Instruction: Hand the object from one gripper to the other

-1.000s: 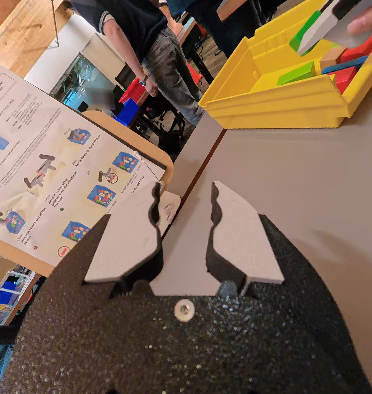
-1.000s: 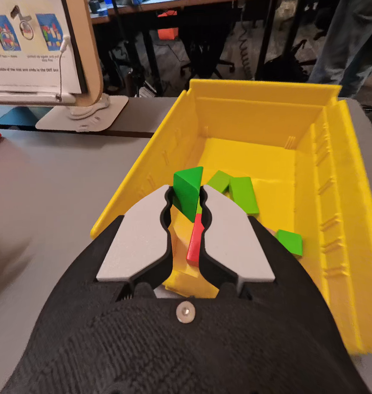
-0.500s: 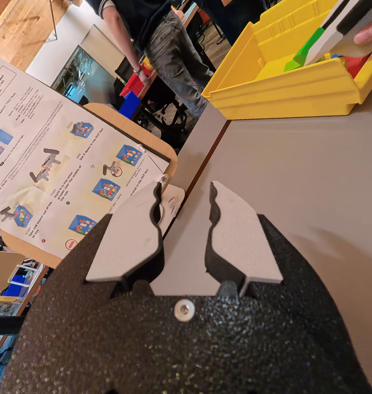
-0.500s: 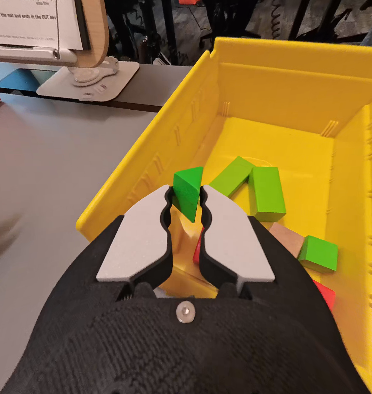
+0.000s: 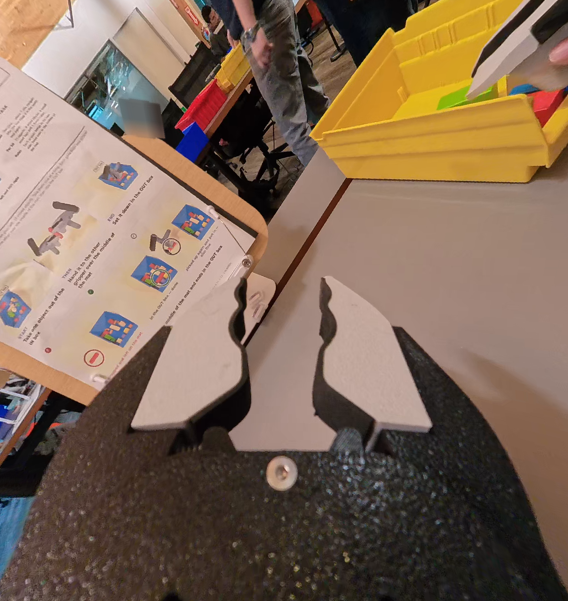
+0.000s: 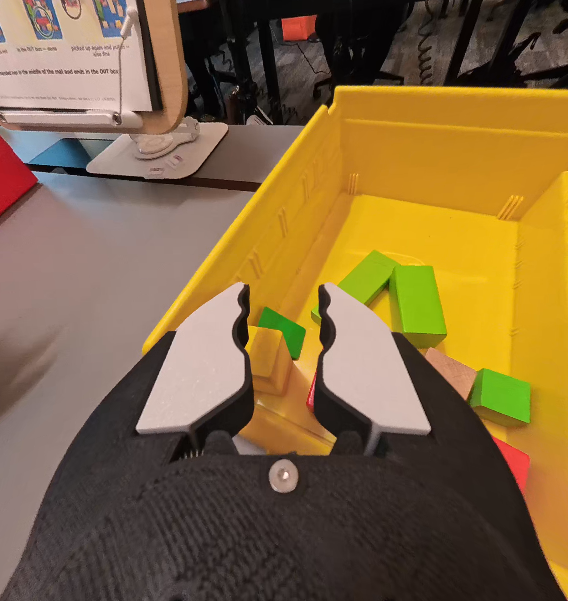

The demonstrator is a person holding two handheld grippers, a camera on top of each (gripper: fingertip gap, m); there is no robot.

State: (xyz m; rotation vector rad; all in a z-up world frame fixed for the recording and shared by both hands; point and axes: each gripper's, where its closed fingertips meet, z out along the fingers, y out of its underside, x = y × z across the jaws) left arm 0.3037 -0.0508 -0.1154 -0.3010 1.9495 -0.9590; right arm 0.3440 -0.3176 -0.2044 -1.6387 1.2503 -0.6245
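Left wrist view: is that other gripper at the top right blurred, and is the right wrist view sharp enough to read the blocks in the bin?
Left wrist view: the right gripper over the yellow bin is motion-smeared, like the person's hand on it; wide-angle bending at the edges. Right wrist view: the green blocks are crisp with soft shadows, no harsh glare; the grey table blurs toward the left edge.

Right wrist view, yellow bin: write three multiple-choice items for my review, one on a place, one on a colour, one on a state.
1. Where does the dark green wedge lie?
A. on the grey table
B. in the yellow bin
C. on the red box

2. What colour is the block just right of the tan block?
A. blue
B. green
C. orange

3. How stands the right gripper?
A. open, holding nothing
B. clamped on a block
C. out of view

Answers: B, the wedge rests on the bin floor; B, a green cube adjoins it; A, bare gap between its fingers.
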